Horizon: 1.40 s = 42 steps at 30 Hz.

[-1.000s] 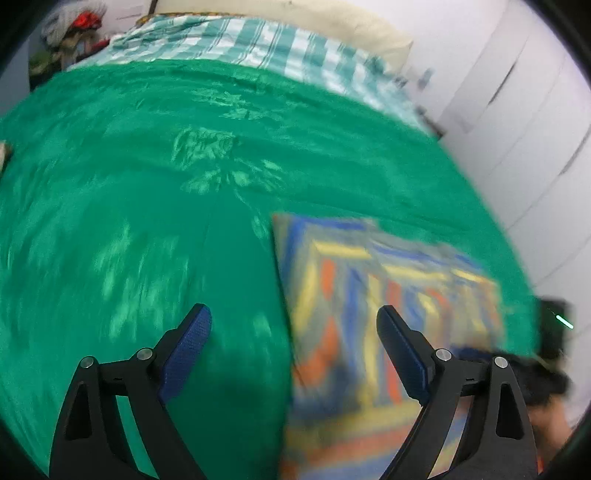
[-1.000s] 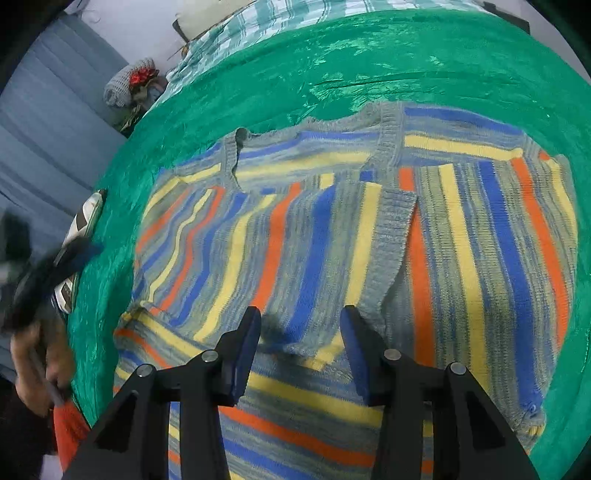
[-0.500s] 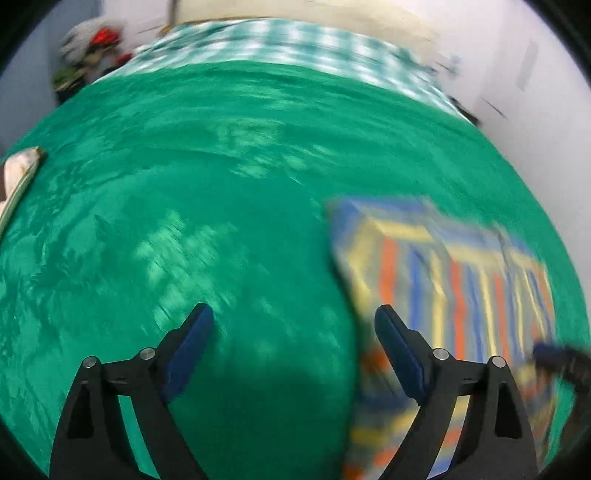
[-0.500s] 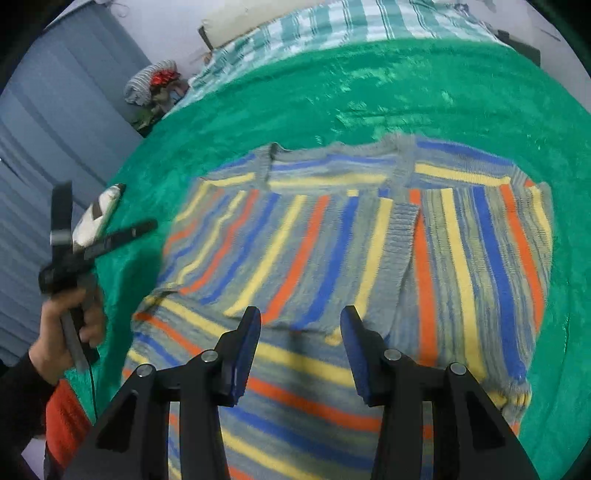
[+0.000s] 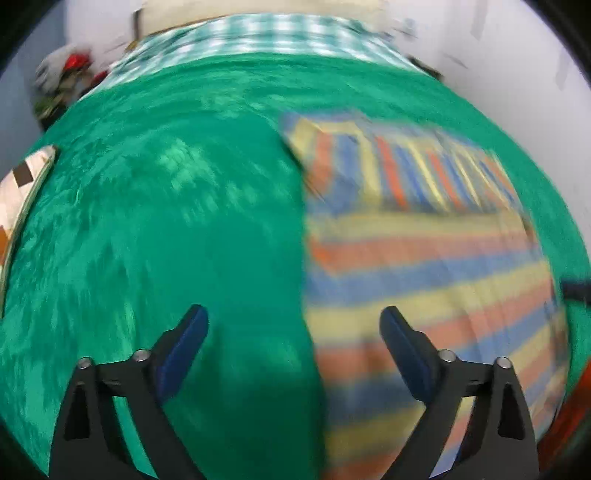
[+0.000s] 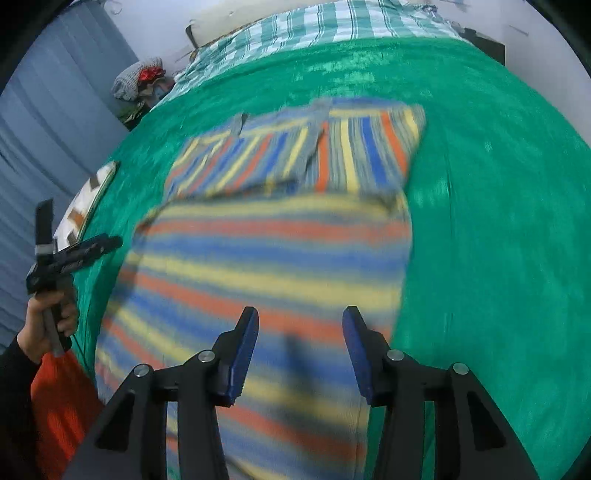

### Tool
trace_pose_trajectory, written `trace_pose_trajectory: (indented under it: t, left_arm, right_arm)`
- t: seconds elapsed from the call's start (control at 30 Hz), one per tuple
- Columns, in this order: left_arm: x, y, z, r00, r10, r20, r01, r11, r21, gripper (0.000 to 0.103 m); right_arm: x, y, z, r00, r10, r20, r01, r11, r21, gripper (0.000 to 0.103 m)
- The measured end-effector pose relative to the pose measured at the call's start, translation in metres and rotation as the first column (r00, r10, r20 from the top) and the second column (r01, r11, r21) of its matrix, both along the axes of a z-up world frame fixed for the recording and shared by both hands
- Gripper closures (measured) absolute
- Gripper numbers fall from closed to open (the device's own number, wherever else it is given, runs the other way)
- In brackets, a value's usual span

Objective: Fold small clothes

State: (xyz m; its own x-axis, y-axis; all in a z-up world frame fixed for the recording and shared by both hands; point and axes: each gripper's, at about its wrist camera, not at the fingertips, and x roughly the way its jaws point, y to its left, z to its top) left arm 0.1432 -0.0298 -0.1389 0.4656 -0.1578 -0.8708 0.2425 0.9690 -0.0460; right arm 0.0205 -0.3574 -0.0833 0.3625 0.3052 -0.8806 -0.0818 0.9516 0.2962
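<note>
A knitted sweater [image 6: 277, 251] striped in blue, yellow, orange and grey lies flat on the green blanket, its sleeves folded in across the upper part. My right gripper [image 6: 301, 314] hangs over its lower body. The jaws are opening, with only the knit below them and nothing gripped. My left gripper [image 5: 293, 314] hovers at the left edge of the sweater [image 5: 424, 258]. Its jaws are wide and still opening, and they hold nothing. In the right wrist view the left gripper [image 6: 74, 254] shows at the far left, held up by a hand [image 6: 48, 321].
The green blanket [image 5: 166, 221] covers the bed, with a checked sheet [image 5: 277, 33] beyond it. A folded white and brown item [image 6: 85, 206] lies at the blanket's left edge. A knit hat and clutter [image 6: 140, 81] sit in the far corner, by blue slatted panels [image 6: 37, 129].
Both grippers have drawn back and sideways over the bed. The right one now hangs over the sweater's lower body with its jaws slightly wider. The left one has swung back toward the sweater's left edge.
</note>
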Motion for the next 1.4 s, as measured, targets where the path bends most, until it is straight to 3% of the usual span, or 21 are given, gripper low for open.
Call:
trace_pose_trajectory:
  t: [0.1, 0.13, 0.27, 0.37, 0.47, 0.63, 0.8, 1.27, 1.4]
  left_arm:
    - [-0.055, -0.019, -0.027, 0.995, -0.059, -0.082, 0.070, 0.987, 0.143, 0.007]
    - [-0.069, -0.017, -0.028, 0.996, -0.049, -0.072, 0.060, 0.987, 0.150, 0.007]
    - [-0.099, 0.001, -0.018, 0.993, 0.047, -0.107, -0.038, 0.996, 0.085, 0.006]
    - [-0.114, 0.013, -0.013, 0.989, 0.106, -0.106, -0.100, 0.993, 0.066, 0.006]
    - [-0.110, 0.024, -0.018, 0.987, 0.125, -0.102, -0.117, 0.990, 0.080, 0.006]
    - [-0.108, 0.029, -0.014, 0.987, 0.140, -0.076, -0.134, 0.987, 0.086, 0.006]
    - [-0.108, 0.032, -0.013, 0.986, 0.152, -0.070, -0.146, 0.986, 0.086, 0.006]
    - [-0.106, 0.033, -0.012, 0.986, 0.154, -0.066, -0.147, 0.984, 0.098, 0.006]
    - [-0.109, 0.038, -0.008, 0.987, 0.150, -0.065, -0.144, 0.986, 0.085, 0.006]
  right_arm:
    - [-0.036, 0.000, -0.023, 0.996, -0.002, -0.092, -0.001, 1.000, -0.030, 0.050]
    - [-0.050, -0.001, -0.033, 0.990, -0.012, -0.139, 0.006, 0.999, -0.042, 0.049]
    - [-0.089, -0.005, -0.028, 0.991, -0.057, -0.119, 0.053, 0.998, -0.033, 0.050]
    - [-0.115, -0.010, -0.014, 0.990, -0.137, -0.038, 0.134, 0.988, -0.072, 0.050]
    - [-0.129, -0.012, 0.006, 0.978, -0.192, 0.080, 0.202, 0.971, -0.131, 0.047]
    - [-0.137, -0.022, 0.030, 0.946, -0.260, 0.193, 0.282, 0.955, -0.093, 0.042]
    - [-0.142, -0.028, 0.035, 0.931, -0.297, 0.213, 0.322, 0.942, -0.091, 0.042]
    - [-0.144, -0.017, 0.030, 0.941, -0.261, 0.215, 0.293, 0.946, -0.135, 0.042]
    - [-0.149, -0.038, 0.052, 0.925, -0.285, 0.251, 0.318, 0.943, -0.101, 0.042]
